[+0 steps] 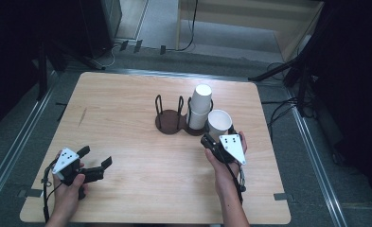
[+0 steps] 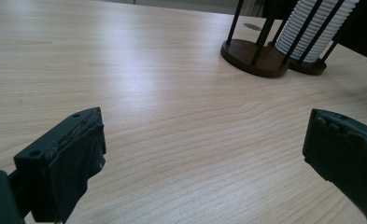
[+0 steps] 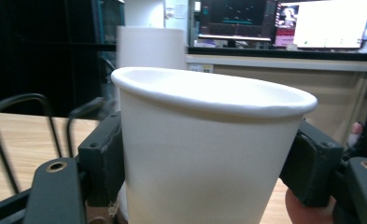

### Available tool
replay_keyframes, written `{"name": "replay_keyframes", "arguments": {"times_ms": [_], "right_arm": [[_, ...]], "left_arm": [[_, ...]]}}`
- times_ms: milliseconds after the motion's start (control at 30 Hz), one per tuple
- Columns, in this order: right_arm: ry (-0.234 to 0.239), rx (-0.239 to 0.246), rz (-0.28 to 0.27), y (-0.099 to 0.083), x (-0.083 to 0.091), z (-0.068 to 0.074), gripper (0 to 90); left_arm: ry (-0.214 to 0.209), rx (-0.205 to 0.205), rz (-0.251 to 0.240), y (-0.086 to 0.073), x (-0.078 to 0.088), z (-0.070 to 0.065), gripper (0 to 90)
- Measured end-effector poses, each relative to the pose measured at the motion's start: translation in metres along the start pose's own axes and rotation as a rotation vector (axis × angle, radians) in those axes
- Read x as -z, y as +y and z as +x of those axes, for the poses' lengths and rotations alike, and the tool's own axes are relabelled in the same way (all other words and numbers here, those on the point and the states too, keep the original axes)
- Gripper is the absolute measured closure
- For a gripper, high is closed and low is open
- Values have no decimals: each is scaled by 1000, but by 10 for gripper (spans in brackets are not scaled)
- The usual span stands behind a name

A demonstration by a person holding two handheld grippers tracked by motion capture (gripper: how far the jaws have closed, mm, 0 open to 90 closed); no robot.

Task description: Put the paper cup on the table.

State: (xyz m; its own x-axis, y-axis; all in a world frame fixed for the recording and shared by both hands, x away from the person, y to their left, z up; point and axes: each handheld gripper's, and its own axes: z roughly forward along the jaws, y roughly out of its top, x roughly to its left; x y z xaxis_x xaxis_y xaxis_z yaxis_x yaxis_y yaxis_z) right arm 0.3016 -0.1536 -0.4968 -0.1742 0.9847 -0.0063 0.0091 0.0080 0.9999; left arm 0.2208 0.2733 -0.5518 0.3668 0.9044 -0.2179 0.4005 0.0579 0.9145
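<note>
Wooden surface [image 1: 141, 156], pale grain, rounded corners; carries a dark two-bay wire cup rack [image 1: 170, 118] near centre, its right bay holding an inverted stack of white paper cups [image 1: 201, 106]. Single white paper cup [image 1: 219, 124], upright, rolled rim, clamped between the right tongs [image 1: 216, 139] just beside the rack. Left tongs [image 1: 96, 163], spread wide, over bare surface, well apart.

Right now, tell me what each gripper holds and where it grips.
The right gripper clamps a single white paper cup by its side wall, below the rim. The left gripper is open and holds nothing.
</note>
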Motion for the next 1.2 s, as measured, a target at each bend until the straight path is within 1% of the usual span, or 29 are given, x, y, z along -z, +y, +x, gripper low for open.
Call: {"name": "replay_keyframes", "arguments": {"times_ms": [33,67,133,167,267,300,367,400,467,567,600,700,800,833,867,933,1000,1033,1067,1167,1200], "right_arm": [[-7,-1,2,-1,-1,-3,258],[-18,10,14,-4,-4,-9,259],[-23,15,18,-5,-5,-10,259],[-20,-3,28,-9,-7,-16,263],[-30,-7,37,-11,-9,-20,266],[-42,-13,49,-14,-11,-27,268],[-44,-16,55,-15,-12,-28,269],[-53,-16,68,-19,-14,-34,269],[-70,-18,72,-22,-16,-38,269],[-70,-23,77,-24,-18,-42,269],[-76,-12,81,-27,-21,-47,269],[-70,-16,88,-29,-23,-50,270],[-61,-49,105,-33,-28,-57,271],[-61,-49,105,-33,-28,-57,271],[-55,-59,115,-36,-31,-59,271],[-56,-59,113,-36,-32,-60,271],[-67,-56,134,-39,-36,-61,271],[-67,-56,134,-39,-36,-61,271],[-84,-49,144,-42,-38,-63,271],[-88,-55,163,-44,-41,-64,270],[-97,-56,165,-44,-42,-65,270]], "left_arm": [[-1,1,-1,0,0,0,0],[-1,3,-1,0,0,0,0],[-1,2,-1,0,0,0,0],[-1,3,-2,0,0,0,0],[-2,3,-2,0,0,0,0],[-1,3,-2,0,0,0,0],[-2,4,-3,0,0,0,0],[-1,3,-1,0,0,0,0],[-1,3,-2,0,0,0,0],[-1,3,-3,0,0,0,0],[-1,1,-1,0,0,0,0],[-1,2,-1,0,0,0,0],[-3,-1,-2,0,0,0,0],[-3,-1,-2,0,0,0,0],[-2,3,-3,0,0,0,0],[-3,3,-3,0,0,0,0],[-1,6,-3,0,0,0,0],[-1,6,-3,0,0,0,0],[1,7,-3,0,0,1,0],[1,8,-3,0,0,1,0],[1,8,-3,0,0,1,0]]}}
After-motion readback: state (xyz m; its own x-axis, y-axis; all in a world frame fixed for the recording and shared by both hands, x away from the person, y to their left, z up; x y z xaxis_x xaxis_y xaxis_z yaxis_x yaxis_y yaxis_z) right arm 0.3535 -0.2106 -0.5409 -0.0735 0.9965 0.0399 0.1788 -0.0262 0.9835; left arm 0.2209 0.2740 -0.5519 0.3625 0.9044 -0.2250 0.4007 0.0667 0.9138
